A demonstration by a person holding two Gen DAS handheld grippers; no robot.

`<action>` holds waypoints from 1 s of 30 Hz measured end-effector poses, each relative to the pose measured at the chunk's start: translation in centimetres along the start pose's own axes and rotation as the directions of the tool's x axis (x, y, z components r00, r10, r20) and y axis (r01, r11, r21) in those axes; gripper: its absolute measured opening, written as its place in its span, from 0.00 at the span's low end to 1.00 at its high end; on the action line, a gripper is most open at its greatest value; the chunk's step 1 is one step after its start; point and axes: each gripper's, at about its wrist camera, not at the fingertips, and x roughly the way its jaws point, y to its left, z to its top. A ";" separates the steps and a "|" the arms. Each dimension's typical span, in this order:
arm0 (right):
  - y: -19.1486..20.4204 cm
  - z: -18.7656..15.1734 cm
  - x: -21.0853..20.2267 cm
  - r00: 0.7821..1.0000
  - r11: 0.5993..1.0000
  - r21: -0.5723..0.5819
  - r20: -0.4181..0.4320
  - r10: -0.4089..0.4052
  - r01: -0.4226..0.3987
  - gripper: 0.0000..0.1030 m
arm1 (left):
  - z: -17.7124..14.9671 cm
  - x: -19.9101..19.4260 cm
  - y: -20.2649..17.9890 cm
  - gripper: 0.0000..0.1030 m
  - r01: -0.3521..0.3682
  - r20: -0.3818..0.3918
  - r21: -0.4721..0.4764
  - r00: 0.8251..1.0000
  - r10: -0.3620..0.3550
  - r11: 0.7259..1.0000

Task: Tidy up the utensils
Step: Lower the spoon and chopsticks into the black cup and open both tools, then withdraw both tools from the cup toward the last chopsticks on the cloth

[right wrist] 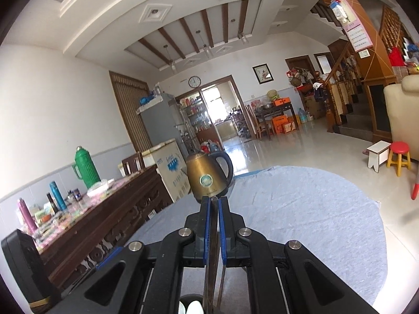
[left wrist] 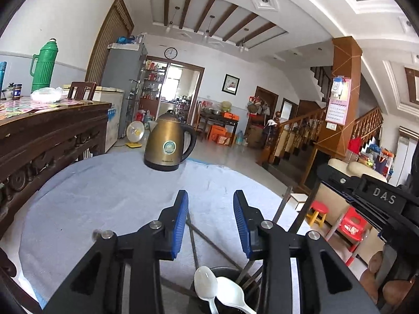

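Note:
My left gripper (left wrist: 210, 196) is open and empty above a dark utensil cup (left wrist: 227, 272) at the bottom of the left wrist view. The cup holds two white spoons (left wrist: 207, 282) and several metal chopsticks (left wrist: 209, 240) that lean out of it. My right gripper (right wrist: 214, 200) is shut on a metal chopstick (right wrist: 213, 235) that runs down between its blue pads toward the cup (right wrist: 191, 304), where white spoon bowls (right wrist: 195, 307) show. The right gripper's black body (left wrist: 377, 201) shows at the right of the left wrist view.
A brass electric kettle (left wrist: 167, 142) stands at the far side of the round table under a pale blue cloth (left wrist: 104, 196). A carved dark wooden sideboard (left wrist: 47, 133) with a green thermos (left wrist: 43, 65) stands to the left. Small red stools (left wrist: 318, 210) stand on the floor to the right.

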 end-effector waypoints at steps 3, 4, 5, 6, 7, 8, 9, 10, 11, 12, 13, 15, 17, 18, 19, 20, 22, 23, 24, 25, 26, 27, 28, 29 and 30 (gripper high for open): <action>0.1 -0.6 0.8 0.999 1.000 0.006 -0.032 -0.001 0.001 0.07 | 0.0 0.0 0.2 0.35 0.002 -0.006 -0.008 1.000 -0.002 1.000; 0.1 -0.8 1.0 0.999 1.000 0.004 -0.041 -0.002 0.002 0.07 | 0.0 0.0 0.3 0.35 -0.001 -0.005 -0.009 1.000 0.001 1.000; 0.3 -1.0 1.3 0.999 1.000 0.000 -0.052 -0.003 0.003 0.07 | 0.1 0.0 0.5 0.35 -0.002 -0.004 -0.012 1.000 0.002 1.000; 0.3 -1.1 1.5 0.998 1.000 -0.002 -0.062 -0.004 0.004 0.07 | 0.2 -0.1 0.6 0.35 -0.003 -0.002 -0.019 1.000 0.003 1.000; 0.3 -1.2 1.8 0.997 1.000 -0.004 -0.073 -0.003 0.003 0.07 | 0.4 -0.2 0.8 0.35 -0.003 0.001 -0.025 1.000 0.003 1.000; 0.4 -1.4 1.9 0.997 1.000 -0.007 -0.081 0.001 -0.002 0.07 | 0.6 -0.3 0.9 0.35 -0.004 0.004 -0.027 1.000 0.004 1.000; 0.6 -1.4 2.1 0.996 1.000 -0.013 -0.088 0.003 -0.004 0.07 | 0.7 -0.4 1.0 0.35 -0.007 0.004 -0.027 1.000 0.008 1.000; 0.7 -1.5 2.3 0.995 1.000 -0.020 -0.100 0.011 -0.014 0.07 | 0.8 -0.5 1.0 0.35 -0.010 0.006 -0.026 1.000 0.011 1.000; 1.0 -1.6 2.5 0.993 0.999 -0.024 -0.111 0.030 -0.033 0.08 | 1.0 -0.7 0.9 0.35 -0.014 0.010 -0.025 1.000 0.014 1.000; 1.1 -1.7 2.7 0.991 0.998 -0.022 -0.126 0.050 -0.053 0.08 | 1.1 -0.9 0.9 0.35 -0.015 0.014 -0.025 1.000 0.016 1.000; 1.1 -1.7 2.7 0.989 0.997 -0.014 -0.133 0.068 -0.070 0.09 | 1.2 -1.0 1.0 0.35 -0.016 0.016 -0.026 1.000 0.016 1.000; 1.1 -1.7 2.3 0.988 0.996 0.004 -0.130 0.085 -0.085 0.27 | 1.3 -1.5 1.1 0.40 -0.017 0.017 -0.029 1.000 0.018 0.999; 0.8 -1.3 1.7 0.990 0.995 0.020 -0.106 0.097 -0.095 0.49 | 1.6 -2.0 1.3 0.40 -0.029 0.028 -0.025 0.999 0.030 0.999; 0.6 -1.1 1.3 0.992 0.996 0.025 -0.091 0.090 -0.088 0.50 | 1.7 -2.3 1.4 0.41 -0.032 0.031 -0.021 0.999 0.033 0.999; 0.5 -1.0 1.1 0.992 0.995 0.028 -0.084 0.094 -0.092 0.50 | 1.8 -2.5 1.4 0.43 -0.037 0.031 -0.016 0.999 0.037 0.999; 0.3 -0.8 0.6 0.992 0.994 0.027 -0.078 0.104 -0.102 0.50 | 2.0 -2.9 1.5 0.47 -0.044 0.033 -0.011 0.998 0.044 0.999; -0.1 -1.0 -0.5 0.992 0.995 0.004 -0.072 0.102 -0.102 0.50 | 2.3 -3.9 1.7 0.49 -0.063 0.056 -0.004 0.996 0.063 0.998; -0.5 -1.4 -1.1 0.991 0.995 -0.014 -0.087 0.100 -0.102 0.48 | 2.4 -4.4 1.9 0.53 -0.072 0.066 0.000 0.995 0.072 0.997; -0.8 -1.8 -1.3 0.989 0.994 -0.024 -0.110 0.102 -0.105 0.45 | 2.6 -4.9 2.0 0.59 -0.087 0.077 0.002 0.993 0.087 0.996; -1.1 -2.5 -1.4 0.984 0.993 -0.041 -0.148 0.100 -0.108 0.35 | 2.8 -5.3 2.1 0.60 -0.098 0.087 0.000 0.991 0.098 0.995; -1.4 -3.2 -1.3 0.978 0.993 -0.061 -0.188 0.093 -0.106 0.30 | 3.1 -5.7 2.2 0.60 -0.110 0.100 0.000 0.989 0.109 0.994; -1.7 -4.1 -1.1 0.970 0.991 -0.078 -0.228 0.087 -0.107 0.30 | 3.2 -6.0 2.4 0.60 -0.118 0.107 0.003 0.987 0.117 0.993; -2.1 -5.2 -0.9 0.953 0.987 -0.091 -0.286 0.098 -0.129 0.30 | 3.4 -6.3 2.4 0.60 -0.131 0.116 0.008 0.985 0.129 0.991; -2.4 -6.0 -0.7 0.938 0.985 -0.095 -0.328 0.109 -0.147 0.30 | 3.5 -6.5 2.5 0.62 -0.142 0.123 0.011 0.983 0.140 0.990; -2.6 -7.2 -0.4 0.914 0.980 -0.105 -0.389 0.115 -0.168 0.30 | 3.6 -6.9 2.5 0.65 -0.162 0.134 0.016 0.978 0.159 0.987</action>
